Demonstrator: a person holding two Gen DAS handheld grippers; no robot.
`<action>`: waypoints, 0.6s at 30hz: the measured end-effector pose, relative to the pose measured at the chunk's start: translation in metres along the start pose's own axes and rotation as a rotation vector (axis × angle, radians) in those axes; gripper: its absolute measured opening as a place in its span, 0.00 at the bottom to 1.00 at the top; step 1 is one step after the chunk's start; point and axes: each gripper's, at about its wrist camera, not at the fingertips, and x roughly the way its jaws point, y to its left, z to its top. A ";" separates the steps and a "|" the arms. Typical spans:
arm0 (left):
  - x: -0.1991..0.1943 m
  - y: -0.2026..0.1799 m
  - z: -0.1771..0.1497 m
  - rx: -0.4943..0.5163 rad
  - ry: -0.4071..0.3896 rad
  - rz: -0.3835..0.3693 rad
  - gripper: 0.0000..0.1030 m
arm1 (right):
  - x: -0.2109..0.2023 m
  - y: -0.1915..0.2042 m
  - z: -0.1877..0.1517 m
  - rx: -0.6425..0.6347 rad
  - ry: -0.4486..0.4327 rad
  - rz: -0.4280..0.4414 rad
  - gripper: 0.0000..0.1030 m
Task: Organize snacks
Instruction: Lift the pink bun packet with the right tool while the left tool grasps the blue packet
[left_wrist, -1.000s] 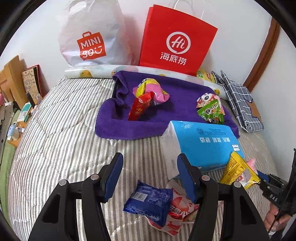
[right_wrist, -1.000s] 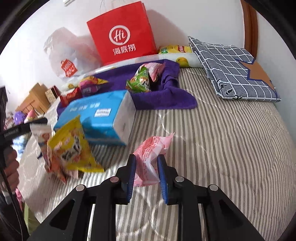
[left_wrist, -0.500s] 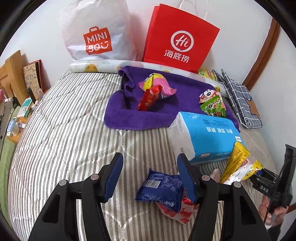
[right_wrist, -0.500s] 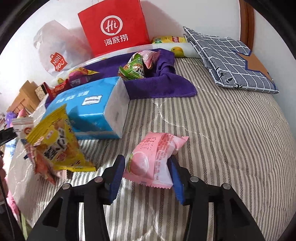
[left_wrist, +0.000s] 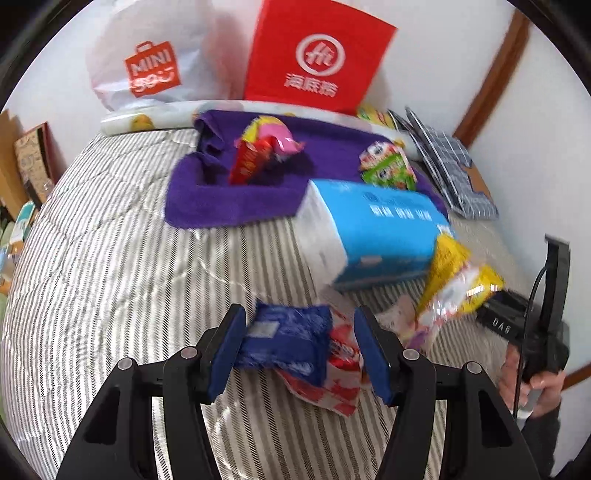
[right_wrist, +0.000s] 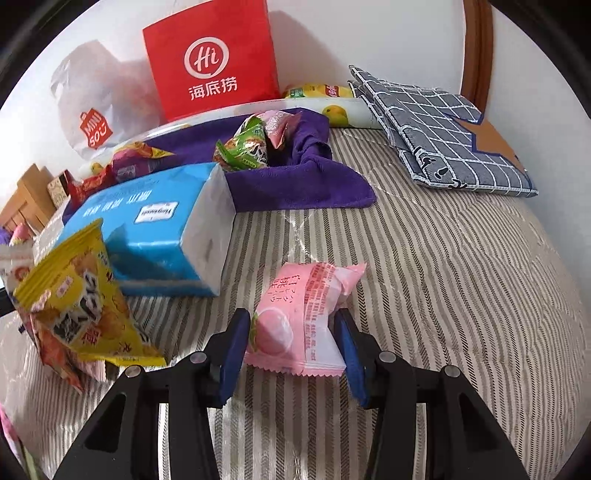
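Observation:
My left gripper (left_wrist: 299, 321) is open and low over the striped bed, with a blue snack packet (left_wrist: 284, 343) between its fingers. That packet rests on a red-and-white packet (left_wrist: 343, 373). My right gripper (right_wrist: 291, 325) has its jaws parted around a pink peach packet (right_wrist: 299, 321), which lies flat on the bed, loose between the pads. A yellow snack packet (right_wrist: 77, 302) leans against a blue tissue pack (right_wrist: 155, 229). On the purple towel (left_wrist: 207, 199) behind sit a red, yellow and pink pile (left_wrist: 262, 147) and a green packet (left_wrist: 388, 170).
A red paper bag (left_wrist: 317, 59) and a white plastic bag (left_wrist: 147, 62) stand against the wall. A folded checked cloth (right_wrist: 443, 129) lies at the back right. A hand (left_wrist: 535, 384) holds the other gripper's handle at the right edge. Wooden furniture (left_wrist: 22, 166) flanks the bed's left side.
The right gripper went from shut on the upright pink packet to parted, and the packet now lies flat. The left gripper moved forward and down, so the blue packet is now between its fingers.

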 end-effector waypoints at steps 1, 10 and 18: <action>0.001 -0.003 -0.002 0.013 0.003 0.004 0.59 | -0.001 0.001 -0.001 -0.004 -0.001 0.004 0.44; 0.011 0.003 -0.011 0.011 0.011 -0.019 0.59 | -0.024 0.003 -0.012 -0.060 0.008 0.073 0.45; 0.005 0.006 -0.010 0.042 -0.019 -0.001 0.35 | -0.029 -0.006 -0.019 -0.033 0.016 0.060 0.45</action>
